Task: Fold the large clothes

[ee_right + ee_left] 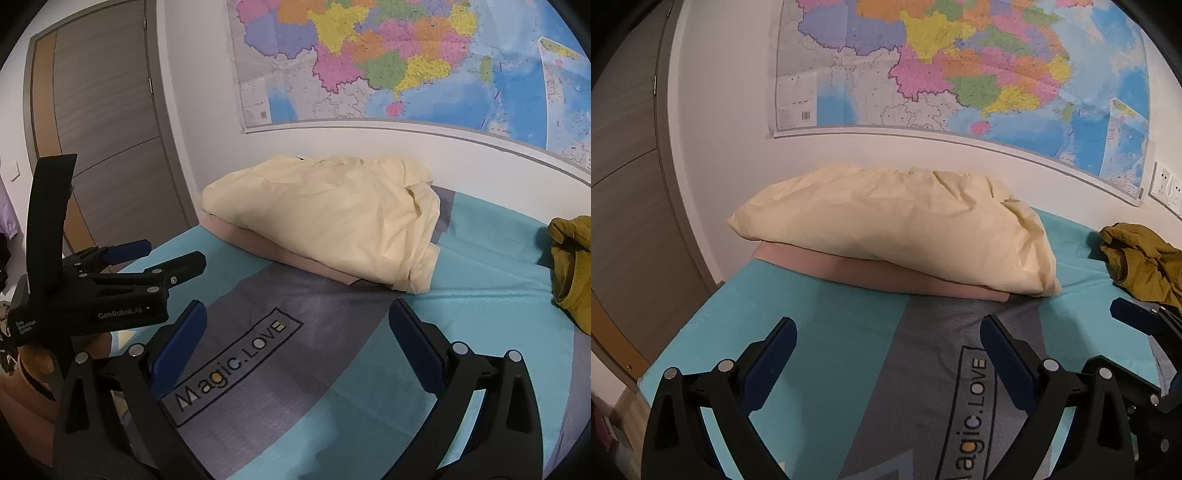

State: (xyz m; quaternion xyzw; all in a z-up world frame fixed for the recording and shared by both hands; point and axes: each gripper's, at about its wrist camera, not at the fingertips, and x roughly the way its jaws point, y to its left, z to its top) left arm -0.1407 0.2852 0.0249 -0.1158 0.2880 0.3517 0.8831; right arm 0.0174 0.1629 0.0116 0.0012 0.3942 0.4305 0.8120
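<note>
On the bed (480, 314), from the left: the left claw (888, 328) hangs with jaws apart and empty, the cream pillow (894, 229) lies beyond it, the right claw (297, 310) gapes wide and empty, and the crumpled olive garment (572, 266) sits far right.

two black two-finger grippers with blue pads: left gripper (888, 328), right gripper (297, 314). one pale yellow crumpled pillow (897, 225) far centre. one pink flat pad (886, 278) under it. one olive-green crumpled garment (1141, 258) far right. one coloured wall map (960, 62). one grey-brown door (107, 122) far left.
</note>
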